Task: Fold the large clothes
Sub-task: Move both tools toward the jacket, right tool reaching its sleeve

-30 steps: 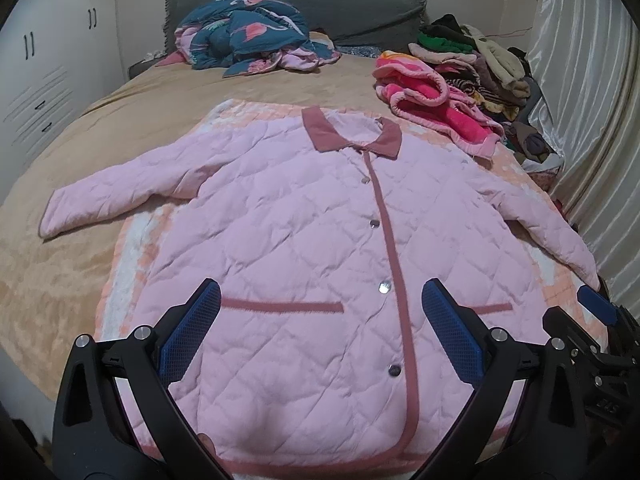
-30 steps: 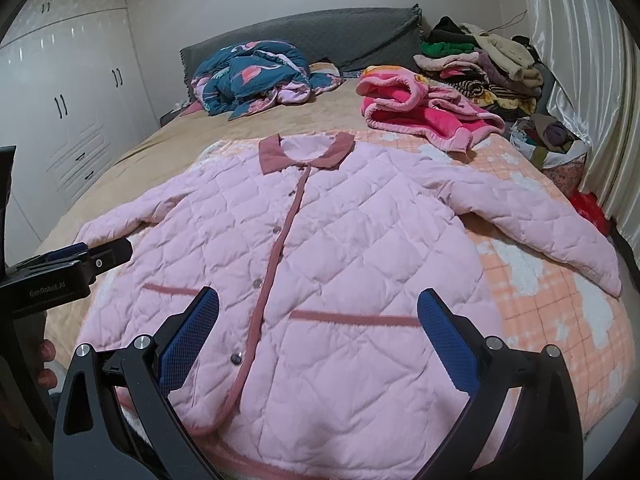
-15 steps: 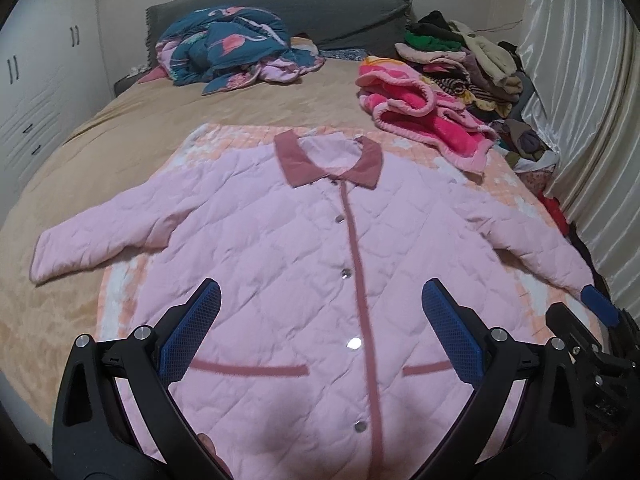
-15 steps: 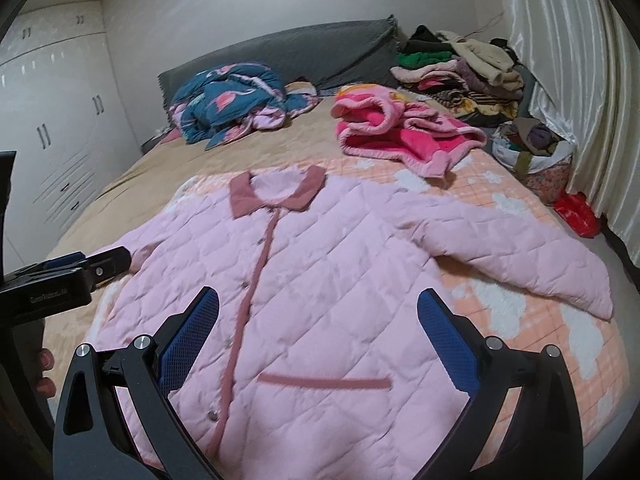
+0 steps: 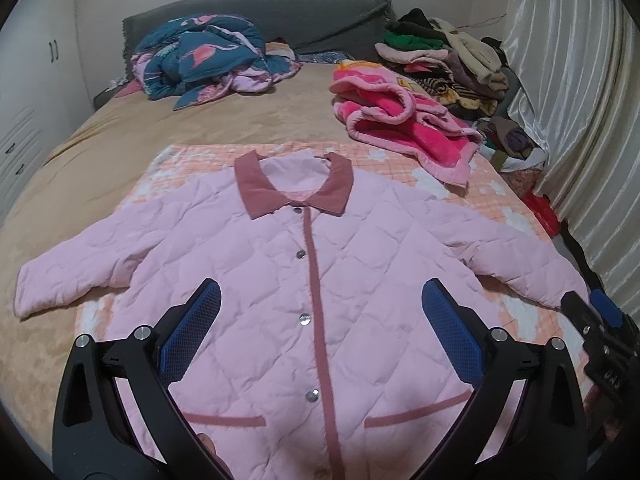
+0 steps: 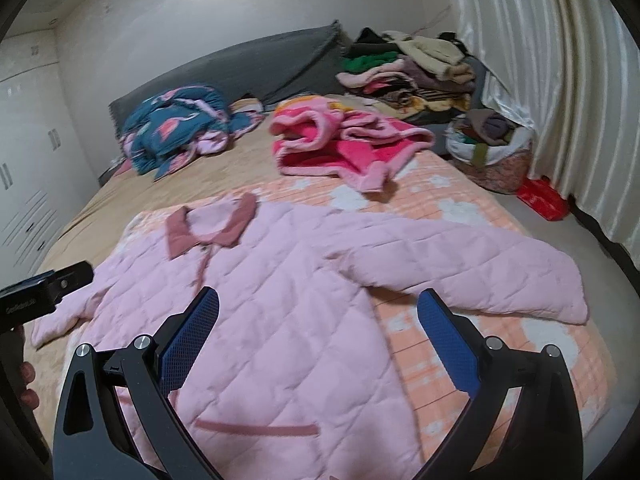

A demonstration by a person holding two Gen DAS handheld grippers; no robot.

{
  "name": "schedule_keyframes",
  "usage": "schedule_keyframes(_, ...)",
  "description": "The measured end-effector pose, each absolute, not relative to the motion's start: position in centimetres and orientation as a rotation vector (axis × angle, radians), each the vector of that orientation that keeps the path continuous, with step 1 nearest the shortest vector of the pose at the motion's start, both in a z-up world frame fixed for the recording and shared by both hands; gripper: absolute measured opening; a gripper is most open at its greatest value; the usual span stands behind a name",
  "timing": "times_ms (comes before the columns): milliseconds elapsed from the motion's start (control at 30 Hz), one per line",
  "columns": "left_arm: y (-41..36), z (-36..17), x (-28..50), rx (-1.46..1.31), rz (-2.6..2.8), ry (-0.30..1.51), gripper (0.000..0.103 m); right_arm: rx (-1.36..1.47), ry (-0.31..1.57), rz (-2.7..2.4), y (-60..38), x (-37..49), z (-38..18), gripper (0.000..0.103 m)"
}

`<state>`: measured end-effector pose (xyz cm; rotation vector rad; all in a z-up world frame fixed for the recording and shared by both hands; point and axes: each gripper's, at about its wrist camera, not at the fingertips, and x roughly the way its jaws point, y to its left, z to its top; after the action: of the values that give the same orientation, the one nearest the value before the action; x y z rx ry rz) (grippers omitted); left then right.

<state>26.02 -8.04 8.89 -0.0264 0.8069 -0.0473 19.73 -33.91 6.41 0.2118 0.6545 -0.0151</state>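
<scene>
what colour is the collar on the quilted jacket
Dusty rose, darker than the pale pink jacket; the collar shows best in the left wrist view.

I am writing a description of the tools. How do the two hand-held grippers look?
Both look alike. The left gripper and the right gripper have black plastic arms with silver screws, and jaws lined with blue textured pads. In the right wrist view, small white lettering marks the left gripper's black body; it is unreadable.

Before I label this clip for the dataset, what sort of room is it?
Most likely a bedroom: a large bed with a tan cover and grey headboard, white built-in wardrobes, and a heap of assorted clothes by the pleated curtain.
</scene>
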Motion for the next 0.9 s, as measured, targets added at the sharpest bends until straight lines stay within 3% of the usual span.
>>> schedule_keyframes(567,-11.2,3.5,31.9,0.014,-0.058,0.892,0.094,0.375,0.733,-0.261,-43.7,24.2,-0.2,0.099)
schedule_keyframes(900,-11.9,-0.5,33.9,-0.004,-0.052,0.939,0.094,0.619,0.782,-0.371,-49.7,25.1,-5.9,0.099)
